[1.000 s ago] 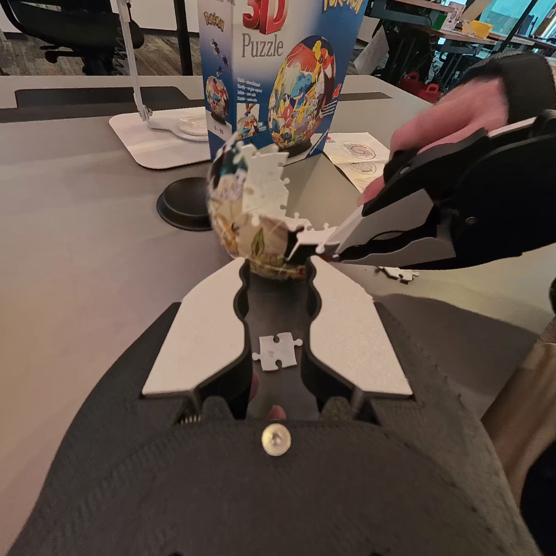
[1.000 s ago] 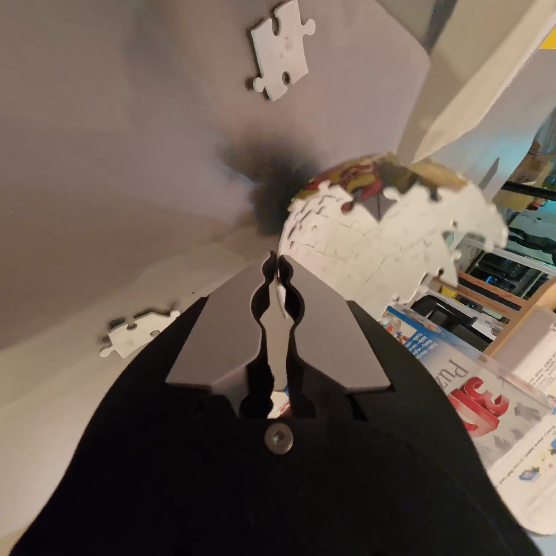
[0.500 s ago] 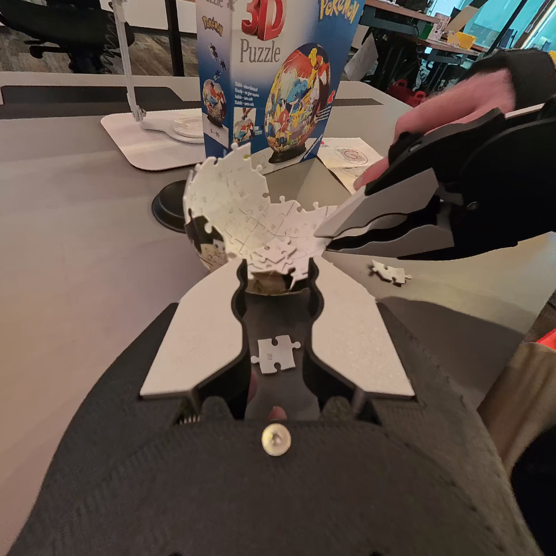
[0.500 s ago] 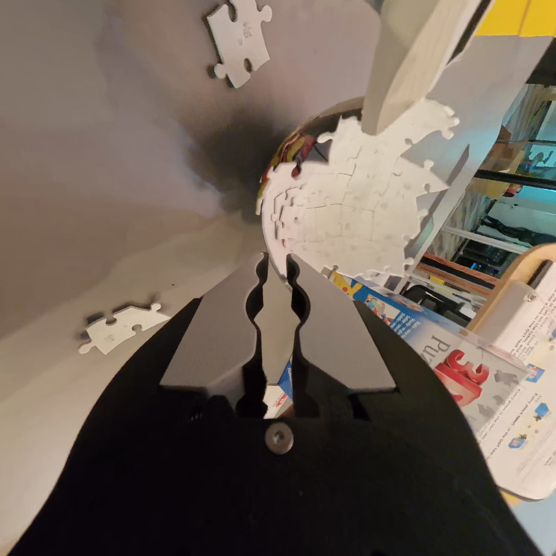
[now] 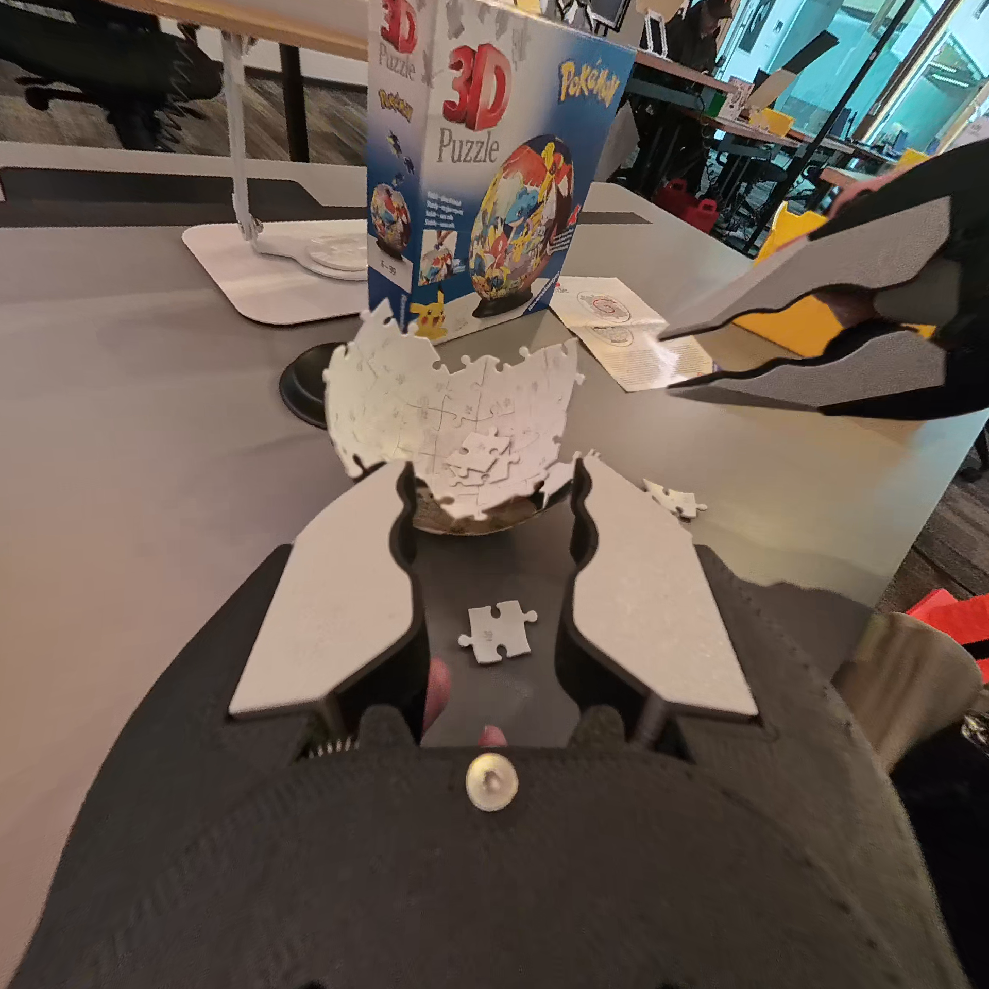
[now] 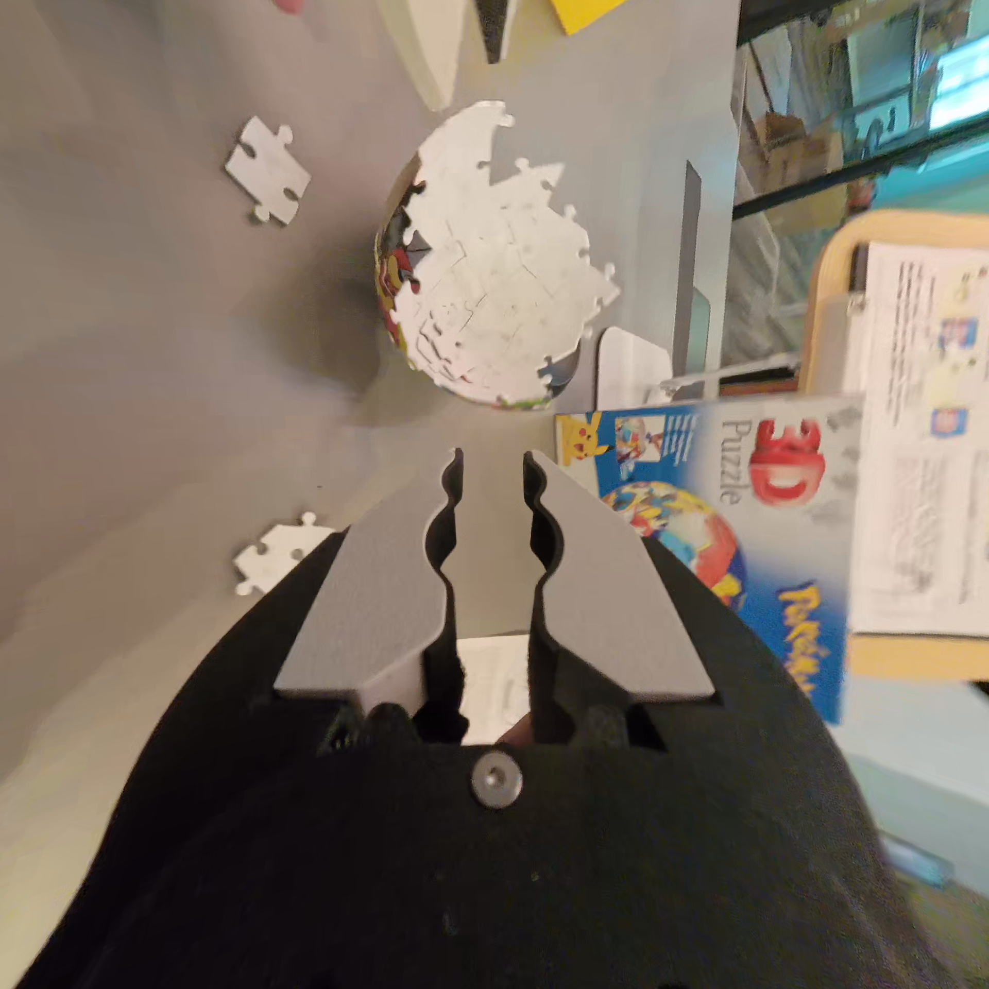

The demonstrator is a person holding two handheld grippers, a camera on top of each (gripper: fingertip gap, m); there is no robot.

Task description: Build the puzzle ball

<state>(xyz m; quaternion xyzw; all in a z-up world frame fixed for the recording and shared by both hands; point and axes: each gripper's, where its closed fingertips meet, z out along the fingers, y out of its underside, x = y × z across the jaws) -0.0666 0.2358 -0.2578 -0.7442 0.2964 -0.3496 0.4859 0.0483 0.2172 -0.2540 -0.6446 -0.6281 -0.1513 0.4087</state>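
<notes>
The half-built puzzle ball [image 5: 428, 406] rests on the grey table as a bowl, white inside facing up, with a loose piece [image 5: 481, 449] lying in it. It also shows in the right wrist view [image 6: 492, 278]. My left gripper [image 5: 492, 473] is open, its fingertips [image 5: 594, 481] at the ball's near lower side. My right gripper [image 6: 492, 455] is open and empty, held off to the ball's right [image 5: 666, 361]. One loose piece [image 5: 497, 631] lies between the left fingers, also seen in the right wrist view [image 6: 267, 171]. Another [image 5: 674, 497] lies to the right [image 6: 278, 551].
The blue puzzle box [image 5: 481, 187] stands upright behind the ball [image 6: 722, 508]. A black round stand [image 5: 302, 390] sits left of the ball, a white base plate [image 5: 267, 278] farther back. An instruction sheet [image 5: 626, 332] lies right of the box. The table edge [image 5: 910, 535] runs close on the right.
My right gripper let go of the piece it held at the ball's rim, opened, and drew back to the right. The ball turned so its white inside faces up. My left jaws widened slightly.
</notes>
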